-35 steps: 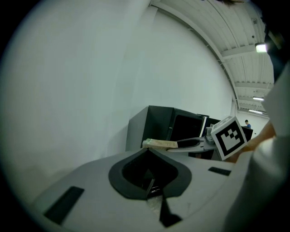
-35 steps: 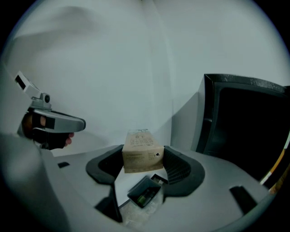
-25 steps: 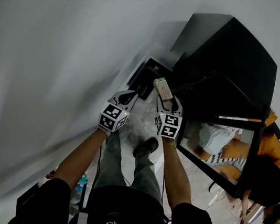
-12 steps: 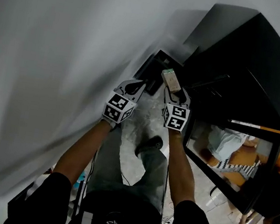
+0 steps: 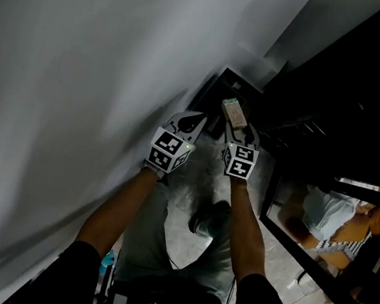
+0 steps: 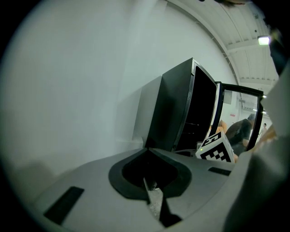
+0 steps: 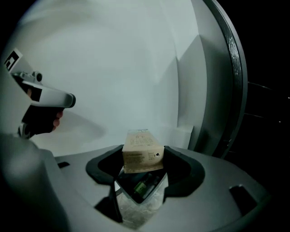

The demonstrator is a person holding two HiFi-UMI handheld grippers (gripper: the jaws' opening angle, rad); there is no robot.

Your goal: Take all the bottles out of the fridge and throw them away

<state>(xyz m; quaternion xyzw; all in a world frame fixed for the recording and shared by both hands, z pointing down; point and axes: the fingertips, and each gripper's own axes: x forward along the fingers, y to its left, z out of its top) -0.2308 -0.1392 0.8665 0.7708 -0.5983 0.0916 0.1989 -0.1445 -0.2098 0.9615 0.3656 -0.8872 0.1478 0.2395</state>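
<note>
One tan carton [image 7: 141,152] is the only task item we find in a grip: it stands between the jaws of the right gripper [image 5: 236,125], whose pads press its two sides with the jaws set wide, its printed end pointing away from the person. In the head view we see the carton [image 5: 232,111] held above the near edge of a dark bin [image 5: 223,82] that sits on the floor [image 5: 195,185] against the white wall [image 5: 77,93]. Through the gap under the carton, the right gripper view shows the bin's interior [image 7: 129,177] with what we take to be a green bottle [image 7: 141,185] lying inside; its details are too dim for us to confirm. Just beside the right gripper, the left gripper [image 5: 189,120] is level with it, jaws drawn together, and we see nothing between them in its own view [image 6: 154,192]. To the right stands the black fridge [image 5: 345,87], its glass door [image 5: 335,233] swung open. We note the person's shoe [image 5: 209,219] on the floor below the two grippers.
</note>
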